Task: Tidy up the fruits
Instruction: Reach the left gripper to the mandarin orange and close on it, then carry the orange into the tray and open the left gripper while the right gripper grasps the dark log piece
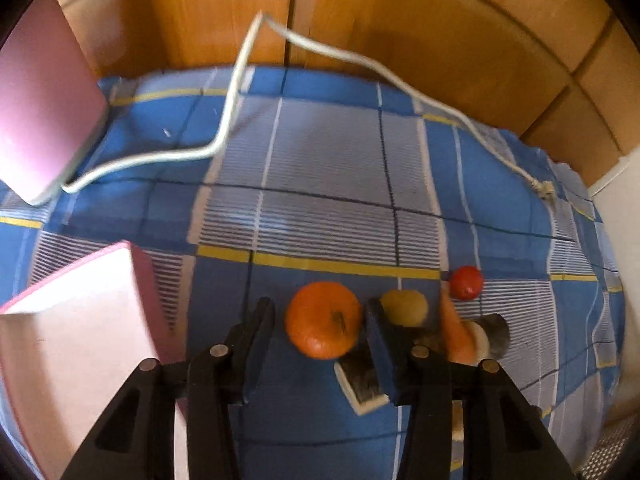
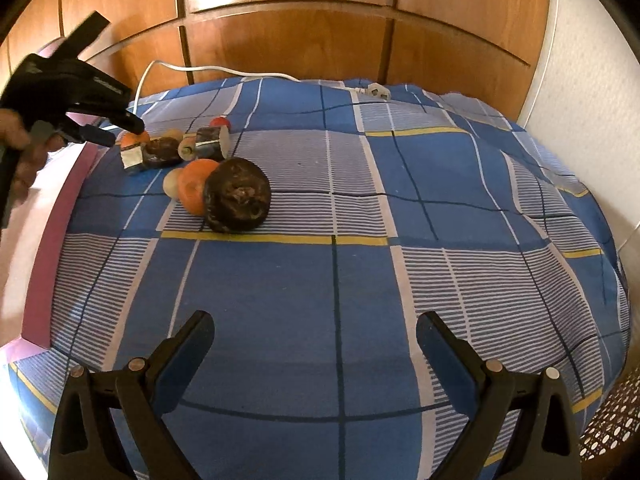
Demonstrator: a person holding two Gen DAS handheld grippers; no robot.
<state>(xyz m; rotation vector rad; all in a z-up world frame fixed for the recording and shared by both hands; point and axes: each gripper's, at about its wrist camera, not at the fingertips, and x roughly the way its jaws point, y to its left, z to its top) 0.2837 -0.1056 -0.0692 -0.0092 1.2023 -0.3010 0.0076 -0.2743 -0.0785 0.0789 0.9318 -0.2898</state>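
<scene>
In the left wrist view my left gripper (image 1: 320, 320) is open, with an orange (image 1: 323, 320) lying on the blue checked cloth between its fingers, not clamped. A yellowish fruit (image 1: 404, 307), a red tomato (image 1: 465, 282) and a carrot-like orange piece (image 1: 456, 334) lie just to its right. In the right wrist view my right gripper (image 2: 314, 340) is open and empty over bare cloth. Ahead of it lie a dark brown round fruit (image 2: 237, 195), another orange (image 2: 194, 186) and sushi-like toy pieces (image 2: 206, 144). The left gripper (image 2: 120, 128) shows at the far left there.
A pink box (image 1: 72, 328) stands at the left of the cloth, and a pink lid or board (image 1: 40, 108) leans further back. A white power cable (image 1: 240, 60) runs across the far cloth to a plug (image 2: 376, 91). Wooden cabinet doors (image 2: 320, 40) stand behind.
</scene>
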